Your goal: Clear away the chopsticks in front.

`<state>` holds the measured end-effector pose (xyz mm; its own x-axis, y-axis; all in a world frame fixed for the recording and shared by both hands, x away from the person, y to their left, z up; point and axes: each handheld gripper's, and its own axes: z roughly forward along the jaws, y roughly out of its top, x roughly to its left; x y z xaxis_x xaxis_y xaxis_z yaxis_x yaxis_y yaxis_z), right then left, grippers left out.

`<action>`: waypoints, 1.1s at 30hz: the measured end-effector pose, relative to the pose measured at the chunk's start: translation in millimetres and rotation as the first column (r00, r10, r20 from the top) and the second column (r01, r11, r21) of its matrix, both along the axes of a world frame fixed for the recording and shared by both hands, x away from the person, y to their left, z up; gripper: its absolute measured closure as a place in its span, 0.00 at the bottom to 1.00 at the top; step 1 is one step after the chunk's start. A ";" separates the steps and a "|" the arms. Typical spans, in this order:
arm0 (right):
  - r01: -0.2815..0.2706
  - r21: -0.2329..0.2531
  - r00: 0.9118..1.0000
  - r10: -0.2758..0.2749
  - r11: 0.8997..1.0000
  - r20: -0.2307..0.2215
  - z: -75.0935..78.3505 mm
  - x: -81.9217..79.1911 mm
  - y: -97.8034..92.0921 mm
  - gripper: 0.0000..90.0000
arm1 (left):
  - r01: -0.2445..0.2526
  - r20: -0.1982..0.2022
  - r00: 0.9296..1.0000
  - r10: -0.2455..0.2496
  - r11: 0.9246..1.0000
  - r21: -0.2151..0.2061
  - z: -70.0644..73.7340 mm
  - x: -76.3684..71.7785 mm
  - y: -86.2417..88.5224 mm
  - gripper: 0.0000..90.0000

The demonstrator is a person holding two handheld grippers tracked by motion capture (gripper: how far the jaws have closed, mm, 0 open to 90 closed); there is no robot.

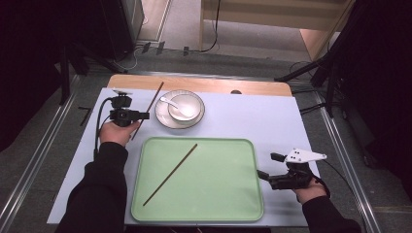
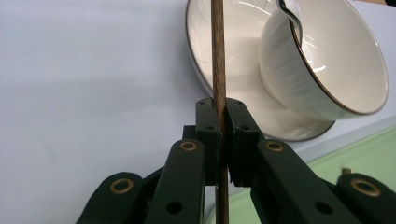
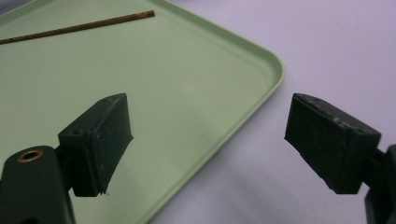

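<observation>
Left hand-held gripper clamped tight on a brown chopstick, pinched partway along the shaft so both ends stick out past the pads. Held just beside the plate that carries the white bowl with spoon, chopstick running past the plate rim (touching it or not, cannot tell). Probably gripped mid-shaft for balance during a carry toward the green tray, which sits near this hand-held gripper, on its bowl side and toward the person.

Second chopstick lying diagonally in the tray already, so likely a pair being collected there.

Right hand-held gripper spread wide, holding nothing, parked over the tray's right edge and the blue-covered desk (idle, apparently waiting). Tray chopstick well beyond its jaws.
</observation>
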<state>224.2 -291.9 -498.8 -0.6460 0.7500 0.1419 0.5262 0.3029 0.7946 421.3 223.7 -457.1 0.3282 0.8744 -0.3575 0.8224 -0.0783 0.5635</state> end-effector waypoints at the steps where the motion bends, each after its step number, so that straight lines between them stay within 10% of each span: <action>1: -0.003 0.000 1.000 0.003 1.000 -0.002 0.2 0.2 0.2 0.17 | -0.002 0.004 1.000 0.002 1.000 -0.002 2.6 -4.3 4.5 0.96; 8: -0.011 -0.005 1.000 0.011 1.000 0.002 0.6 2.6 3.0 0.17 | 0.010 0.050 0.999 -0.010 1.000 -0.014 21.1 -45.0 24.3 0.96; 20: -0.030 -0.005 1.000 0.030 1.000 0.006 3.5 5.4 10.7 0.17 | 0.126 0.148 0.982 -0.120 0.992 -0.028 50.7 -129.2 10.3 0.96; 33: -0.037 -0.011 0.999 0.037 0.999 0.003 3.2 7.4 12.1 0.17 | 0.179 0.065 0.982 -0.176 0.983 -0.037 17.1 -162.3 -11.8 0.96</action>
<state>231.6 -279.8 -495.6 -0.6737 0.7272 0.1316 0.5122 0.3312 0.7925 259.0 212.0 -440.1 0.4994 0.7847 -0.3672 0.7613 -0.1951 0.6183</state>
